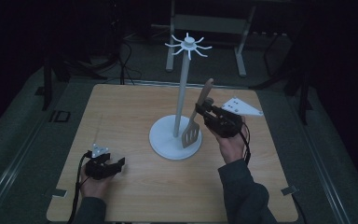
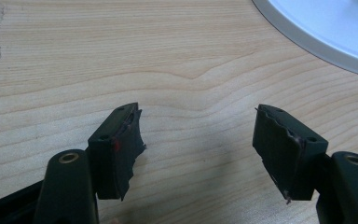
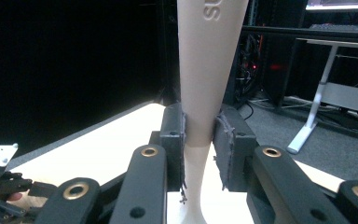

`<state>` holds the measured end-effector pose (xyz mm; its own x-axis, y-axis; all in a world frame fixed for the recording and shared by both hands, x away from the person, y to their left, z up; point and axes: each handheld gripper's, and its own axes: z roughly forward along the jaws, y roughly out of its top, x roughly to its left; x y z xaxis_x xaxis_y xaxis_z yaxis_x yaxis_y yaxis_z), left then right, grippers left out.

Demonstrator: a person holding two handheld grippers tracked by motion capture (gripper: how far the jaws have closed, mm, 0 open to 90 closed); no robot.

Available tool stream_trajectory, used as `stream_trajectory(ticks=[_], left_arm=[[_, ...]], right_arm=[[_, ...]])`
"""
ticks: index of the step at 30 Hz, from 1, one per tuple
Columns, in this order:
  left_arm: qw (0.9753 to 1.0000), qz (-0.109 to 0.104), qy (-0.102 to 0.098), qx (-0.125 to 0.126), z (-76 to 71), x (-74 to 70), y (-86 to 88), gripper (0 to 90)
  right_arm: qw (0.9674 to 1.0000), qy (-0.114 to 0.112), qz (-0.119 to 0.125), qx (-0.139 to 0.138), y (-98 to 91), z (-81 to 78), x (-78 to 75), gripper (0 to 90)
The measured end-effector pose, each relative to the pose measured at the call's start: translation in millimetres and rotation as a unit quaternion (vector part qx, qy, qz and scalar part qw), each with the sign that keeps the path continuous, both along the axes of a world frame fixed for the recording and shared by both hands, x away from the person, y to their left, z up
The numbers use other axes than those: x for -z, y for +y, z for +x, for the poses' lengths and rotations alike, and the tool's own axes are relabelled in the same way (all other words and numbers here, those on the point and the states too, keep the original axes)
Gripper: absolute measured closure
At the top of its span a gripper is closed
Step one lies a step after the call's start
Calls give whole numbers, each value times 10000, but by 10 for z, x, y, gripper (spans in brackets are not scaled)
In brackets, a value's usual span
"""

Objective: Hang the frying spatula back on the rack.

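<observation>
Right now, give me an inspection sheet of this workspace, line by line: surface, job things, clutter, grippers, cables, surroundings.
Surface: light wooden tabletop, tape marks at the near corners.
Job's things: wooden slotted spatula, upright and tilted, blade low over the base of the white hook stand; whether it touches the base cannot be told.
Clutter: nothing seen.
Grippers: right gripper shut on the spatula handle, pads pressing both sides; left gripper open, nothing between its jaws, low over the table near the front left.
Cables: black gripper cable along the left forearm; more cables on the floor behind.
Surroundings: dark room, grey floor, desk legs behind the table.
</observation>
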<state>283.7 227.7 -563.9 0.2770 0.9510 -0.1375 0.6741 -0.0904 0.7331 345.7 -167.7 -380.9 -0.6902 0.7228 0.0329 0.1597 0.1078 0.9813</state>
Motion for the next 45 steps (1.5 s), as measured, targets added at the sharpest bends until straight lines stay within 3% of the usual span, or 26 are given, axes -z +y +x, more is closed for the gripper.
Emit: stream_trajectory(ticks=[33, 45], left_arm=[[10000, -22, -6, -3, -4, 2, -3, 327], [10000, -20, 3, 9, -3, 6, -9, 327]], right_arm=[[9995, -236, -173, -84, 31, 59, -324, 743], [9995, -192, -197, -123, 23, 90, -414, 743]])
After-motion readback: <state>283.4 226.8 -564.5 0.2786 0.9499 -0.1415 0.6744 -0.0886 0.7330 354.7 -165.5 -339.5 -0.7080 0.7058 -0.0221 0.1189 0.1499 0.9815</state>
